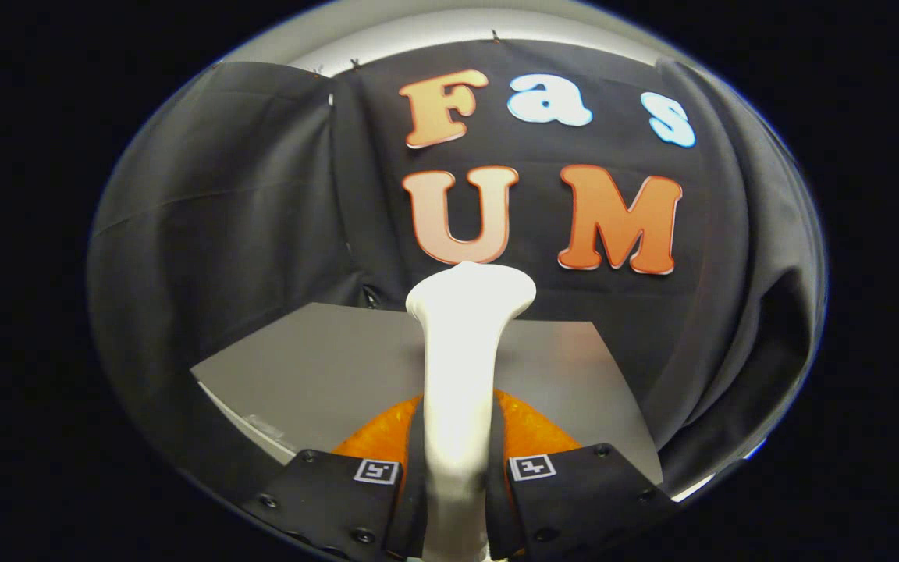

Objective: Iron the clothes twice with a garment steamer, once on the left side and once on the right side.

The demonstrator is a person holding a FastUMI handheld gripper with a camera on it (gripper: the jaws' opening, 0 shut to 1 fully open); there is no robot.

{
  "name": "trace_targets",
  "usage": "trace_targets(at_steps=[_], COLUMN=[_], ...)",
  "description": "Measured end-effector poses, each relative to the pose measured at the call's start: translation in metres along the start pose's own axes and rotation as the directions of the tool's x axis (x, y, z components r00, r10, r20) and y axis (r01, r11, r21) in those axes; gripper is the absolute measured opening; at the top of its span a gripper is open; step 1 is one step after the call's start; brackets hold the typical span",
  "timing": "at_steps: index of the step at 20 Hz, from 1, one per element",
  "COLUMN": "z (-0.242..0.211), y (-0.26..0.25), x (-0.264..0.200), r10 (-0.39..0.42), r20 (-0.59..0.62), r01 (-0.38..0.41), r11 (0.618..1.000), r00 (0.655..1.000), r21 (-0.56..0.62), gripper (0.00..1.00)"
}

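Gripper view: I look forward along the two fingers of my hand-held gripper (456, 476), toward the black cloth wall of the booth.
Grasp: my hand-held gripper is clenched on the white, smooth plastic garment steamer (465, 367); both fingers press its narrow handle from either side, a grip that should keep the tool from twisting.
Steamer attitude: it rises straight ahead between the fingers, its flared head (471, 293) uppermost and clear of the flat grey bench (325, 367), so I judge it carried, not yet applied.
Clothes: an orange textured fabric (531, 433) lies on the bench just beyond my fingers, below the steamer and largely hidden by them.
Stage, as judged: head not touching fabric; which side comes next I cannot tell.
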State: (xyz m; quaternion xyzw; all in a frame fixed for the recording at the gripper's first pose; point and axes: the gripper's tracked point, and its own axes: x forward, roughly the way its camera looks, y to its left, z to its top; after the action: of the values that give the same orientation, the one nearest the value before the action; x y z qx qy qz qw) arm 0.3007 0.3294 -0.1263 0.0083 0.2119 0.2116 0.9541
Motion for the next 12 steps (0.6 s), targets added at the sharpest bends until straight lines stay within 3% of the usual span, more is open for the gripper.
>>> trace_targets(at_steps=[7,12], z=[0.047,0.061], y=[0.032,0.021], x=[-0.116,-0.178], r10=[0.133,0.192], r20=[0.23,0.294], r01=[-0.129,-0.185], r11=[0.991,0.981], r00=[0.964,0.936], r21=[-0.034,-0.053], gripper=[0.37,0.37])
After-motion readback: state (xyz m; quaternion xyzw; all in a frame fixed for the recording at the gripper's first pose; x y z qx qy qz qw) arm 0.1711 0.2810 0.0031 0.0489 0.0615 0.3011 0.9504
